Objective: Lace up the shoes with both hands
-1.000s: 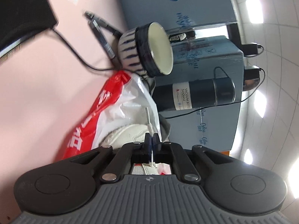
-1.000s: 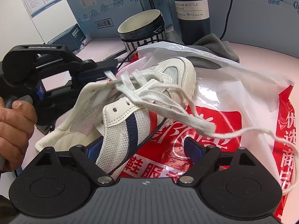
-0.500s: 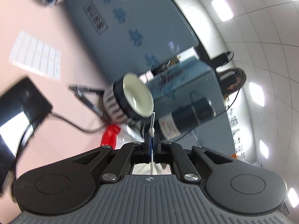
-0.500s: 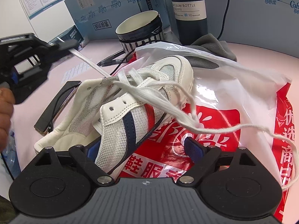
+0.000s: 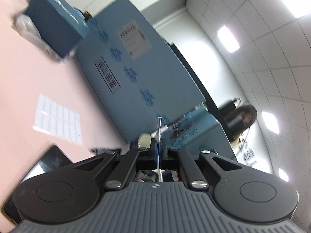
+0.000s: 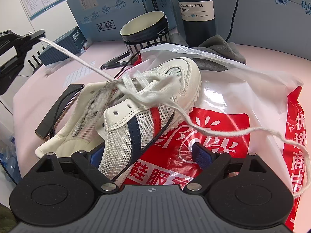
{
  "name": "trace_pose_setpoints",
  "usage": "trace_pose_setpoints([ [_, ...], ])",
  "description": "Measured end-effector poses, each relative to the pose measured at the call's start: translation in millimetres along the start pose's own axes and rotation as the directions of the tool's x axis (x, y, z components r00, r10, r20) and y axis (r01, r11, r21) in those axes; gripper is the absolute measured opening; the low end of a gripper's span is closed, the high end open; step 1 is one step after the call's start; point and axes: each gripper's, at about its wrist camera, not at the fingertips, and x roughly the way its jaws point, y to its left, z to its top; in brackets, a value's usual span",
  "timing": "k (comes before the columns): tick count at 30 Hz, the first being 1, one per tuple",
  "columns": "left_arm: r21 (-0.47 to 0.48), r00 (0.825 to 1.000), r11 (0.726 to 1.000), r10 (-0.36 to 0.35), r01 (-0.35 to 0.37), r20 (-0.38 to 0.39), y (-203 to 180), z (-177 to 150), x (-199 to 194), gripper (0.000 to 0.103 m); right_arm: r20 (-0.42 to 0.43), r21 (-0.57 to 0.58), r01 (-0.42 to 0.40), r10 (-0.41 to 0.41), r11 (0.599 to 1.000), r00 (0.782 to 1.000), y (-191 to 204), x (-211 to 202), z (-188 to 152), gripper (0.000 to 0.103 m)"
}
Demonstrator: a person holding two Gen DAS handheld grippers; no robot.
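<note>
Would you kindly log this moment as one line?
left tongs: shut on lace, taut | right tongs: open, straddling shoe | shoe on bag

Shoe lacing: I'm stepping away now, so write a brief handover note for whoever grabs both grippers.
Left gripper: shut on the lace end, drawing that lace taut up and left of the shoe.
Right gripper: open, straddling the shoe's heel side, holding nothing.
The shoe rests on the red-and-white plastic bag; the other lace end trails loose across it.
Done: front eyelets crossed.
Left: the upper eyelets look empty; thread them, then tie.
</note>
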Motion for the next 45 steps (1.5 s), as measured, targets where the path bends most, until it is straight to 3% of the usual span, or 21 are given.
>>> trace_pose_setpoints([
  [6,0.007,0.996,0.999,0.039,-0.039,0.074,9,19,-13,0.001,0.001,0.003,0.000,0.000,1.000,1.000,0,0,-1,0.089],
  [23,-0.012,0.978,0.988,0.152,-0.152,0.141,31,32,-28,0.001,0.001,0.001,-0.002,0.002,1.000,1.000,0,-1,-1,0.089],
  [28,-0.016,0.979,0.988,0.156,-0.155,0.132,35,33,-29,0.001,0.001,0.000,-0.004,0.004,1.000,1.000,-2,0,0,0.089],
  [36,0.044,0.992,0.992,0.116,-0.118,0.052,26,24,-29,0.002,0.025,0.014,0.027,-0.027,1.000,0.999,-1,-4,-2,0.093],
  [40,0.113,0.992,0.986,0.123,-0.121,-0.006,15,11,-29,0.021,0.072,-0.020,0.057,-0.056,0.998,0.996,6,-11,-4,0.093],
  [42,0.155,0.991,0.980,0.128,-0.121,-0.038,8,3,-28,0.040,0.089,-0.038,0.073,-0.069,0.997,0.994,9,-15,-4,0.093],
  [44,0.194,0.988,0.974,0.136,-0.121,-0.069,1,-5,-28,0.078,0.105,-0.052,0.085,-0.079,0.995,0.991,12,-18,-5,0.093],
  [45,0.214,0.987,0.969,0.140,-0.121,-0.077,-2,-9,-28,0.081,0.113,-0.055,0.086,-0.079,0.995,0.990,13,-20,-6,0.094],
])
